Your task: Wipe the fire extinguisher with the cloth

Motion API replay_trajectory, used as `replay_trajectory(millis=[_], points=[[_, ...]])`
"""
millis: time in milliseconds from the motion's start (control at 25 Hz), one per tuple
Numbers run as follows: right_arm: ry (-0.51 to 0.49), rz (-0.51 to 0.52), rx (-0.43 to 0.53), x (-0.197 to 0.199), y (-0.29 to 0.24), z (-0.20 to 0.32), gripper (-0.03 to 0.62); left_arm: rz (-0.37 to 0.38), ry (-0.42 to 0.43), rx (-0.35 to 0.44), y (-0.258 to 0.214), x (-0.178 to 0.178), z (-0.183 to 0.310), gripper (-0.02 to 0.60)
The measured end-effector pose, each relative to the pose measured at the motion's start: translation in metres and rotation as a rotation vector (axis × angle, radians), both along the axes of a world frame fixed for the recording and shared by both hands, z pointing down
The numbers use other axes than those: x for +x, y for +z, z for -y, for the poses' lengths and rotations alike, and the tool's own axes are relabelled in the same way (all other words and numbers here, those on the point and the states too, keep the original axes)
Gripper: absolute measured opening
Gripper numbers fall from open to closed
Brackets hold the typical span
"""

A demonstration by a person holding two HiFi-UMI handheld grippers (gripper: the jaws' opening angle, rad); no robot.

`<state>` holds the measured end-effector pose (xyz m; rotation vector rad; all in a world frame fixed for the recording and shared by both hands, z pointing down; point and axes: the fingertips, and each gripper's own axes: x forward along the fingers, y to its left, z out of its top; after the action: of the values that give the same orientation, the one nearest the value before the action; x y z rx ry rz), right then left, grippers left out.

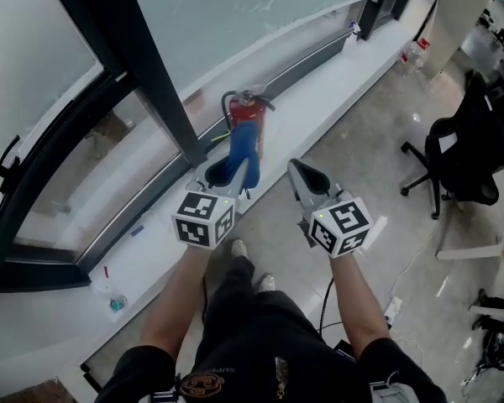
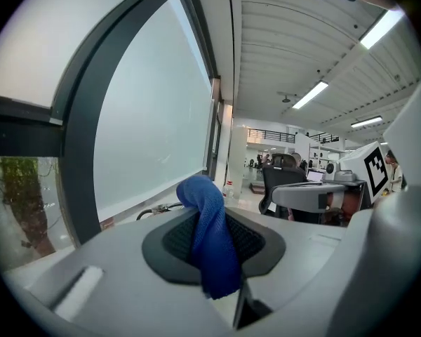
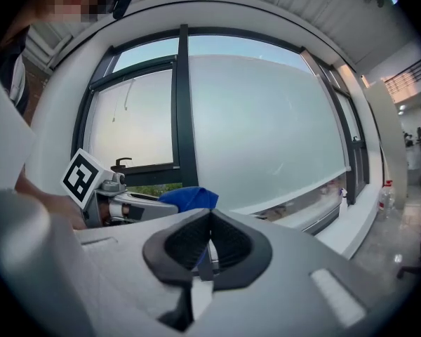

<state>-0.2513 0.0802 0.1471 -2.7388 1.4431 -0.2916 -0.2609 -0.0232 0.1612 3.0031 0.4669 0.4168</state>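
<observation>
**Blue cloth held up by the red fire extinguisher**

The left gripper has its fingers pinching a blue cloth. The cloth sticks up out of them and flops over. The red fire extinguisher stands by the white ledge under the big window, at 12 o'clock from the cloth. The cloth hides its lower part, and I cannot tell if they touch. The right gripper is just beside the left one, at 3 o'clock. Its fingers are pressed together with nothing in them. A black chair stands well apart at 3 o'clock
</observation>
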Motion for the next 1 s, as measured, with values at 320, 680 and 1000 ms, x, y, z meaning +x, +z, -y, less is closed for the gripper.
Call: replay_trajectory(millis=[320, 680, 1000], points=[[0.028, 0.045, -0.112, 0.075, 0.034, 0.036, 0.003, 0.028, 0.033, -0.019, 0.045, 0.094, 0.031, 0.075], [0.066, 0.102, -0.156, 0.137, 0.067, 0.051, 0.003, 0.059, 0.006, -0.006, 0.078, 0.196, 0.059, 0.075], [-0.039, 0.164, -0.123, 0.174, 0.095, 0.038, 0.003, 0.173, -0.081, 0.059, 0.104, 0.251, 0.052, 0.075]])
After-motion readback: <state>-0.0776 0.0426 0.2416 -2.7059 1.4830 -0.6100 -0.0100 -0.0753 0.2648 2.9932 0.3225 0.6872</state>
